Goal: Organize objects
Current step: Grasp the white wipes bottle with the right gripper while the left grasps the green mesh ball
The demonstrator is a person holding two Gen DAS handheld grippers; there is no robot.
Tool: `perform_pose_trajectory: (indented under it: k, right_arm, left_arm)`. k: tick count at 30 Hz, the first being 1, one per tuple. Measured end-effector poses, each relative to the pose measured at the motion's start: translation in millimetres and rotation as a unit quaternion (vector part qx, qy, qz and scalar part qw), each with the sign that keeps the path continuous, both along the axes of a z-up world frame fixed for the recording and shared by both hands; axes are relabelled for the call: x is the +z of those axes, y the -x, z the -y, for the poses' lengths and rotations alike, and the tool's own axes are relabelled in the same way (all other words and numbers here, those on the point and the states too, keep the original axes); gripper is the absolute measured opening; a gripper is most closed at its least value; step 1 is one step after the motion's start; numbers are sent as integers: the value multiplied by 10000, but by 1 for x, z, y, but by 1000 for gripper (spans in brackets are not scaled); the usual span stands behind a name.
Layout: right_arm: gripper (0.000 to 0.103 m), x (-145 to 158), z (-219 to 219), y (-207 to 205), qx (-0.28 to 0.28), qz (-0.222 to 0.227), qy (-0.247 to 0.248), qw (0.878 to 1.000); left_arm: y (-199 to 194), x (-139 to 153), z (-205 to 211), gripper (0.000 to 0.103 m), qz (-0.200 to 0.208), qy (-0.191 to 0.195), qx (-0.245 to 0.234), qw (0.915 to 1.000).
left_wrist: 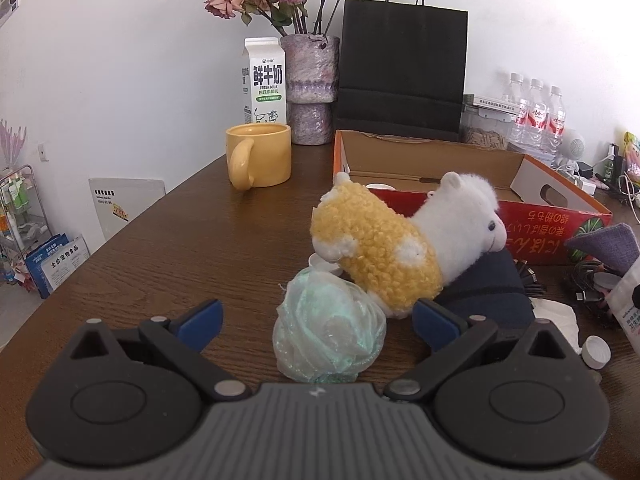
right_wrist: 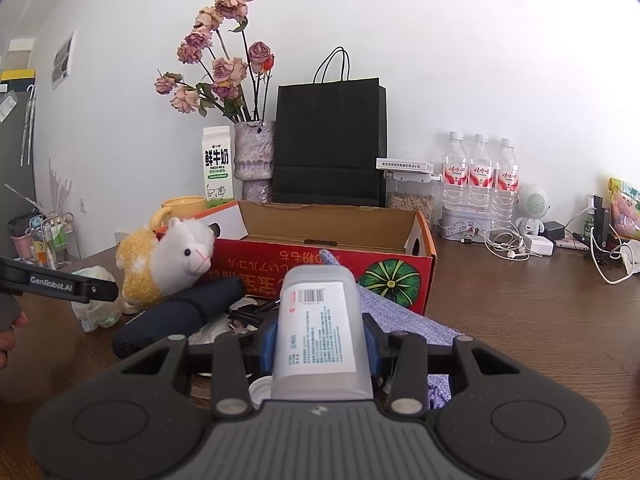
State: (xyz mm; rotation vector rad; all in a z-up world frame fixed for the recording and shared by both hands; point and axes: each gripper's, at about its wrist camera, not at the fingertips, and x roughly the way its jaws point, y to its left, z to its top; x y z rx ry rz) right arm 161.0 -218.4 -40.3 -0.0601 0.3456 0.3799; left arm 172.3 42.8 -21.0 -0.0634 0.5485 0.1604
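Right gripper (right_wrist: pixel 320 344) clamps a labelled bottle (right_wrist: pixel 316 332); left gripper (left_wrist: pixel 318 322) (jaws spread) should straddle the mesh ball (left_wrist: pixel 330 328) squarely.

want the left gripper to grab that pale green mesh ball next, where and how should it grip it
Grip the mesh ball across its middle, coming straight forward from the near side: the open left gripper already straddles it. It is round and soft; the alpaca plush crowds its far side.

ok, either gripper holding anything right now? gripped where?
Right gripper is shut on the translucent bottle, pads on its two sides at mid-body. Left gripper is open around the green mesh ball, not gripping.
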Motion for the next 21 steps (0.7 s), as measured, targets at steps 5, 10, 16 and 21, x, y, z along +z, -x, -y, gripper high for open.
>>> perform_pose_trajectory:
  k: [5,10,16,21]
  right_arm:
    - [40,0,0,0,4,-5,3,10000]
    - [40,0,-1,0,0,-10,14,10000]
    - [40,-1,-2,3,27,-24,35,10000]
    - [40,-1,-8,12,135,-34,48,9999]
  left_arm:
    - [-5,-6,-6,53,-104,346,-196,9992]
    - [6,-2,-8,41,22,403,-243,9989]
    - [18,4,-10,40,91,396,-261,9988]
    - [27,11,-9,40,187,358,-294,9987]
